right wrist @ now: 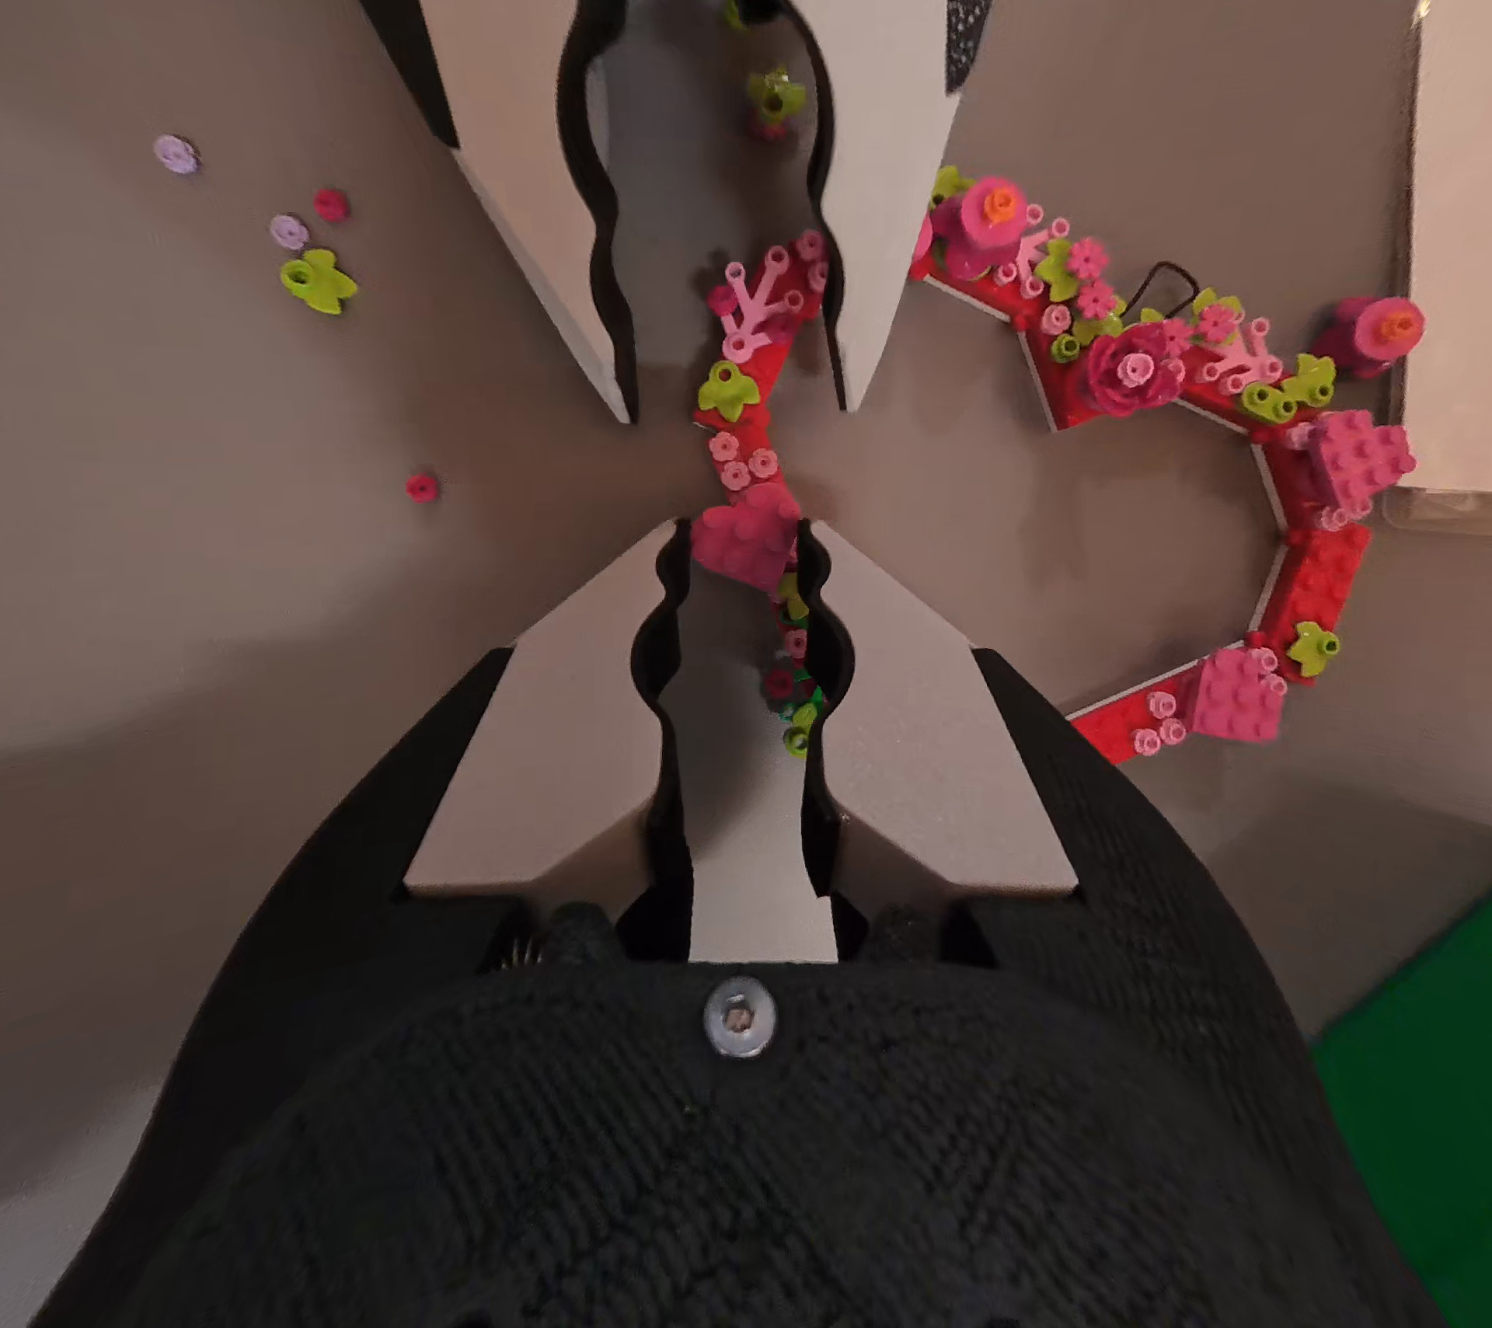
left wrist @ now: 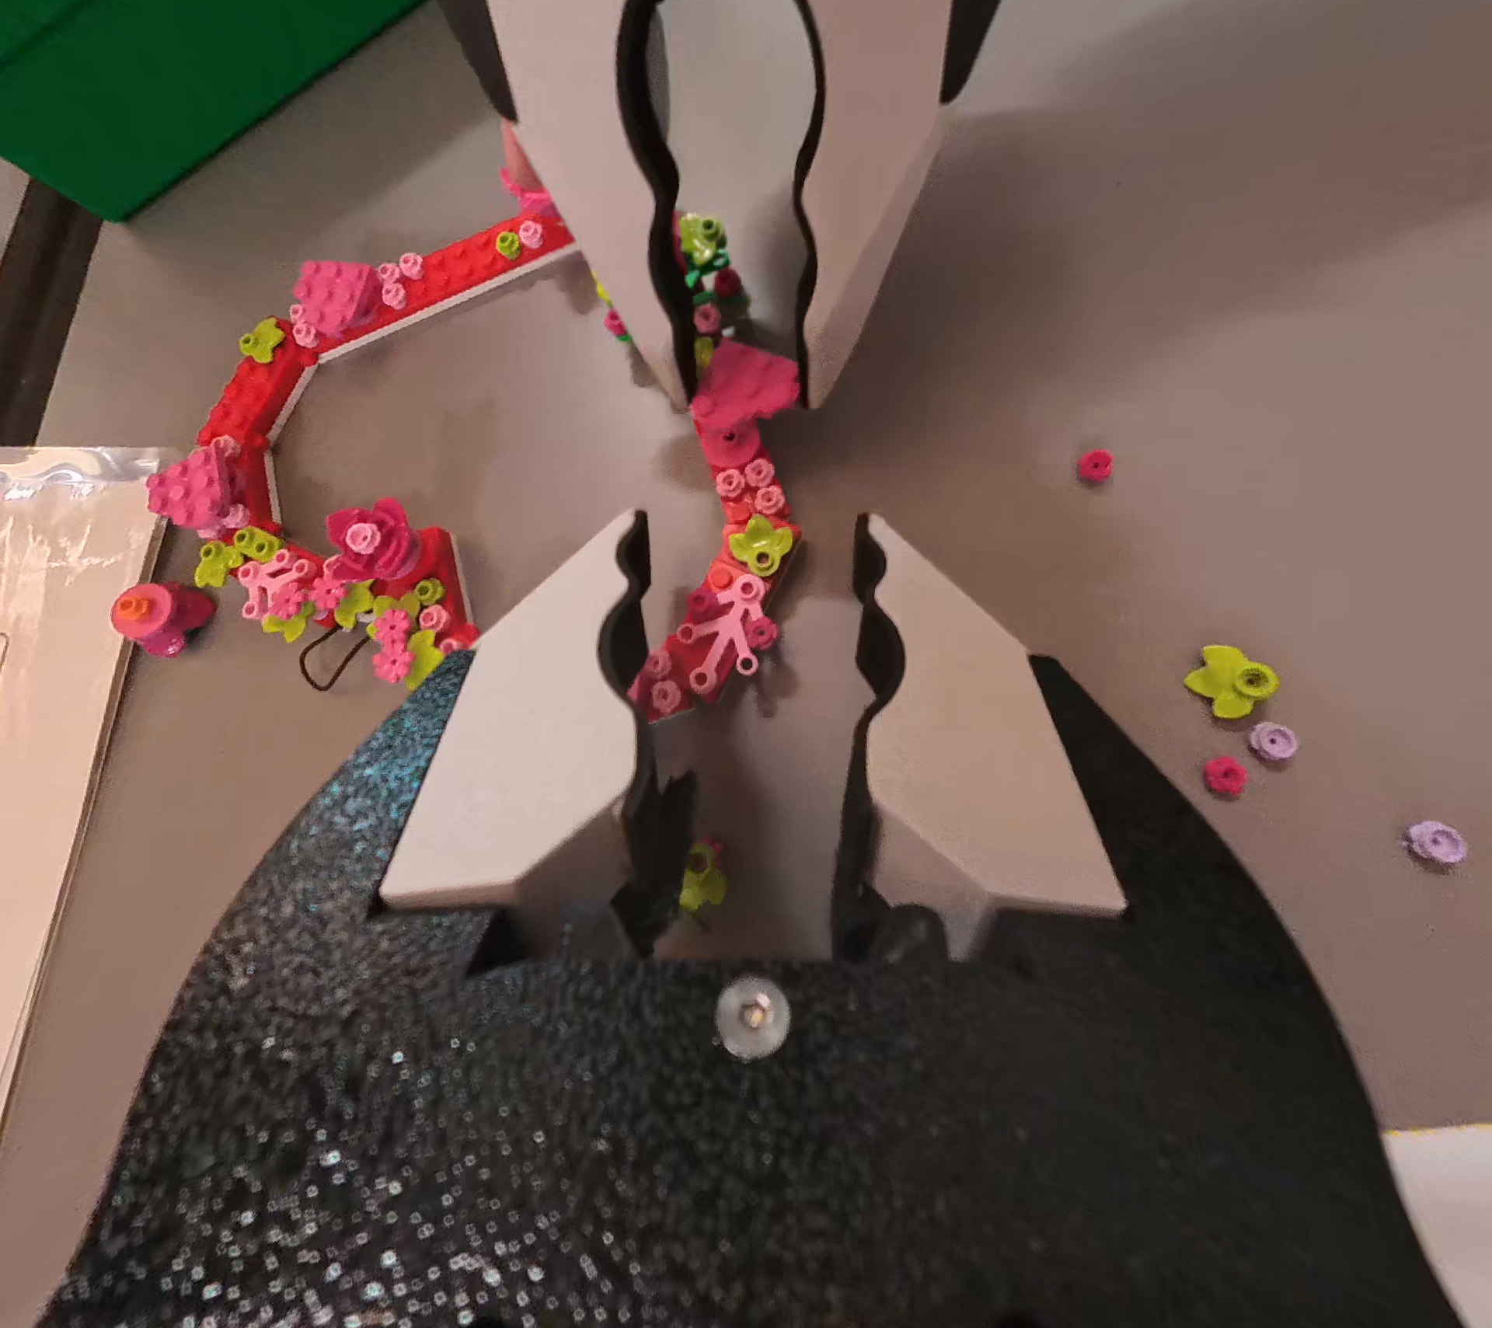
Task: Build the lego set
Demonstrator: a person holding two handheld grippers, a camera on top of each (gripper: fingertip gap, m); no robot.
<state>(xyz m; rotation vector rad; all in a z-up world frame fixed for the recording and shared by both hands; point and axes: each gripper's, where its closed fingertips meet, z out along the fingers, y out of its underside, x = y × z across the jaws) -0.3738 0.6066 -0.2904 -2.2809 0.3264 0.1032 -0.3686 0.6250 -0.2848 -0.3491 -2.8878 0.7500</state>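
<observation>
Item: red flowered segment (left wrist: 739, 563) mid-bench, its pink heart brick (right wrist: 743, 538) pinched in my right hand-held gripper (right wrist: 741, 522); my left hand-held gripper (left wrist: 751, 522) gaped astride it, gripping nothing; next, I judged, joining to the red frame (left wrist: 266, 401).

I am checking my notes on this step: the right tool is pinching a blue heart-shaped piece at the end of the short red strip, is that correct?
Not quite: the heart-shaped piece is pink, not blue. The right wrist view shows the right tool pinching it at the end of the short red strip.
</observation>
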